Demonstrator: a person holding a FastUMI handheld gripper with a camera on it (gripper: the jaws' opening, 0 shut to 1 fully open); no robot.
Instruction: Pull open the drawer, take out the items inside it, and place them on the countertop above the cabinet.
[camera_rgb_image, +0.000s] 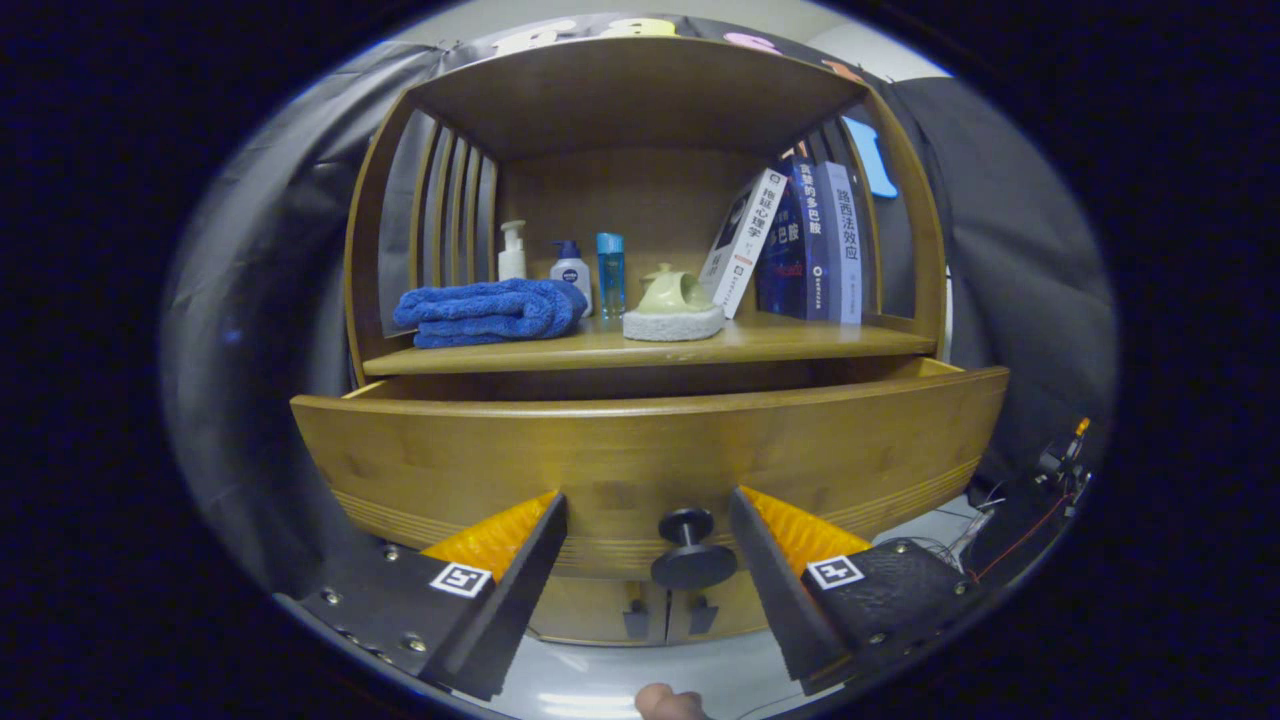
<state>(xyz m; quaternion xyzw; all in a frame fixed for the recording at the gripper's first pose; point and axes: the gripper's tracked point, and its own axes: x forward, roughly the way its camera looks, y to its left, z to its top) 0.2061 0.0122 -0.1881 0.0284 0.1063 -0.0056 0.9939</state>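
Gripper view: the gripper (648, 510) is held spread, its fingers either side of the round knob (692, 552) without touching it, low on the front of the wooden drawer (640, 455). The drawer, just under the cabinet's countertop (800, 342), looks partly pulled out; its contents cannot be seen. Before pulling further, the fingers should be closed squarely on the knob's stem and drawn straight back.
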